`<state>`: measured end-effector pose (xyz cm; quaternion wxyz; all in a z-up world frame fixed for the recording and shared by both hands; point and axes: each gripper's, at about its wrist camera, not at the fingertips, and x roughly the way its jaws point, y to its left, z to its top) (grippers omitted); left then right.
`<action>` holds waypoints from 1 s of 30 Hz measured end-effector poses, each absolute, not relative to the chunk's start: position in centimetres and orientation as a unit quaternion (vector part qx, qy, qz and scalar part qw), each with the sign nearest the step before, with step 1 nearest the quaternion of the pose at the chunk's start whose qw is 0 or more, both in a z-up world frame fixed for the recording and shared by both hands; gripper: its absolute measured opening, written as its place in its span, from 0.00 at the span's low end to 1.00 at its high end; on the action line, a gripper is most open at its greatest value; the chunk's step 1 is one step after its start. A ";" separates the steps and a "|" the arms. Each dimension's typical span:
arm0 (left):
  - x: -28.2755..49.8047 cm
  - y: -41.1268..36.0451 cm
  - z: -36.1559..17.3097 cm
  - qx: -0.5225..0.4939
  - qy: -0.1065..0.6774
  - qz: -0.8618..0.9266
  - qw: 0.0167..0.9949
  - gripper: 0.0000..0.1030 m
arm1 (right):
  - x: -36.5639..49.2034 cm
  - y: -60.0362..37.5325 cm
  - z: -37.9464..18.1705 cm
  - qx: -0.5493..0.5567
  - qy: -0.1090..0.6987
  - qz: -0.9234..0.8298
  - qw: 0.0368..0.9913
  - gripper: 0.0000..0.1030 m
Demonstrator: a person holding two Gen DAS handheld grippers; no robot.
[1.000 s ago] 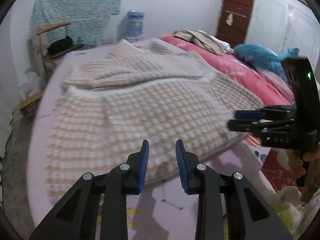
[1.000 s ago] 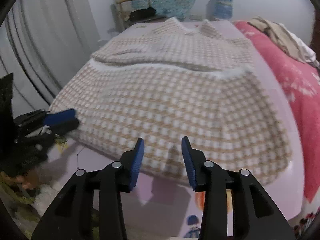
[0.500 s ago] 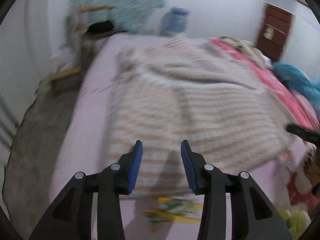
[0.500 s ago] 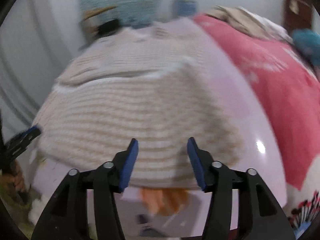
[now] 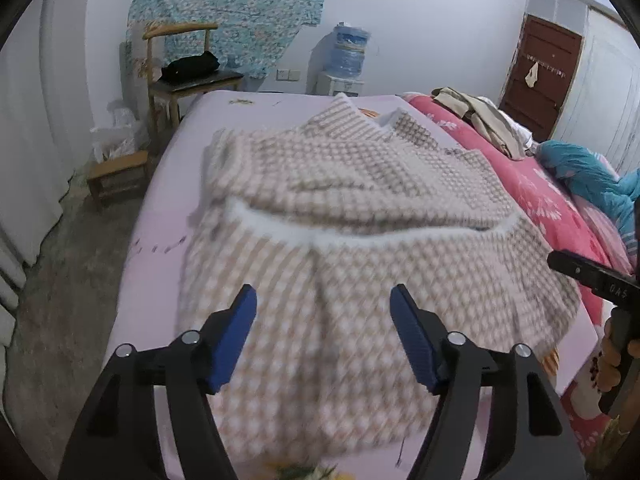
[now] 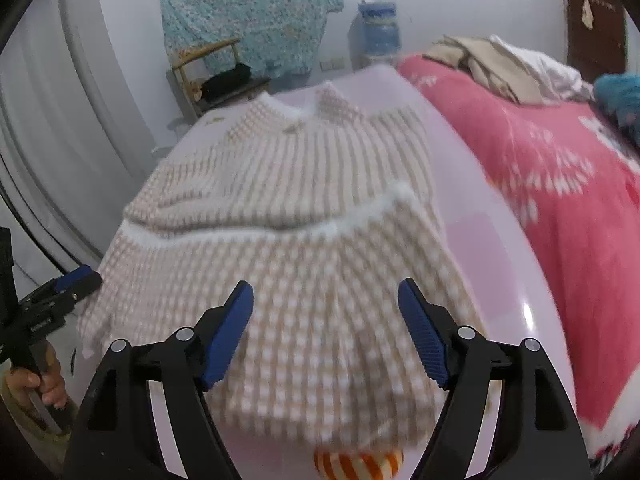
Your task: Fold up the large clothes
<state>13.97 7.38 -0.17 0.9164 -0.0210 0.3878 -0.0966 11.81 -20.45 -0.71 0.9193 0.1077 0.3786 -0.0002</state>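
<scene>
On the bed: a pale lilac sheet (image 5: 168, 184) covers the mattress, and the checked garment (image 5: 360, 216) lies spread across it, collar end toward the far wall.
Garment pattern: small beige and white checks all over, fuzzy in texture, with a white fleecy band (image 5: 304, 232) running across its middle.
Garment layout: the nearer part is laid over the farther part, so the white band forms a raised edge; the near hem reaches close to the foot edge of the bed.
Garment in the right view: the same checked garment (image 6: 304, 240) fills the centre, its collar (image 6: 308, 108) pointing away, somewhat blurred.
Left gripper (image 5: 323, 328): blue-padded jaws spread wide, hovering just above the near part of the garment, gripping nothing.
Right gripper (image 6: 326, 324): jaws likewise spread wide over the near hem, holding nothing.
Beside the sheet: a pink flowered quilt (image 5: 536, 184) lies along the right side, with beige clothes (image 5: 480, 120) heaped at its far end.
Background: a wooden chair (image 5: 180, 76) and a water dispenser (image 5: 348, 60) stand by the far wall.
</scene>
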 end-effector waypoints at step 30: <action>19.1 4.9 -4.5 0.023 0.461 -0.030 0.887 0.91 | 15.7 -18.3 -5.2 0.091 0.452 -0.001 0.887 0.82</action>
